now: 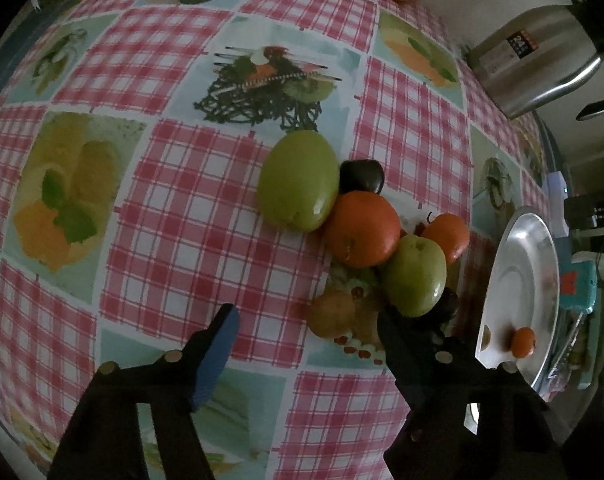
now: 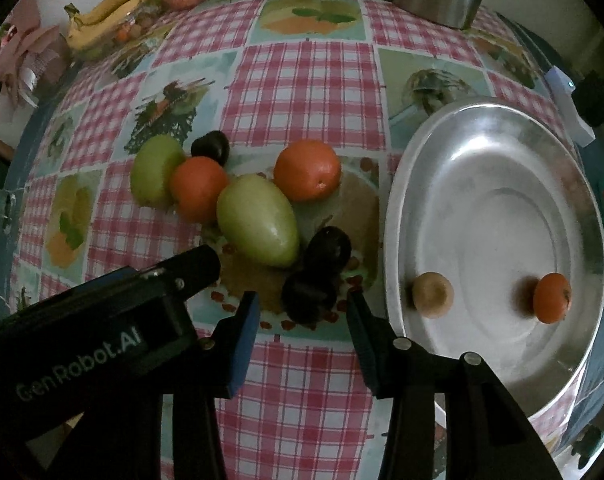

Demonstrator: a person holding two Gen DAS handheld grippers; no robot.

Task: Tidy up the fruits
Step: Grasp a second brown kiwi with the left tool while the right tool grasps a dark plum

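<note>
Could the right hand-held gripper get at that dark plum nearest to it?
Probably yes. The right hand-held gripper is open and the nearest dark plum lies just ahead between its fingers, nothing in between. A second plum touches it behind.

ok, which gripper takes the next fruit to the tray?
Right. The right gripper is open, the near dark plum sits just ahead between its fingers, and the tray is beside it.

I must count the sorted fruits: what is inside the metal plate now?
The plate holds two fruits: a small orange and a brown fruit, apart. The right gripper covers its near rim.
</note>
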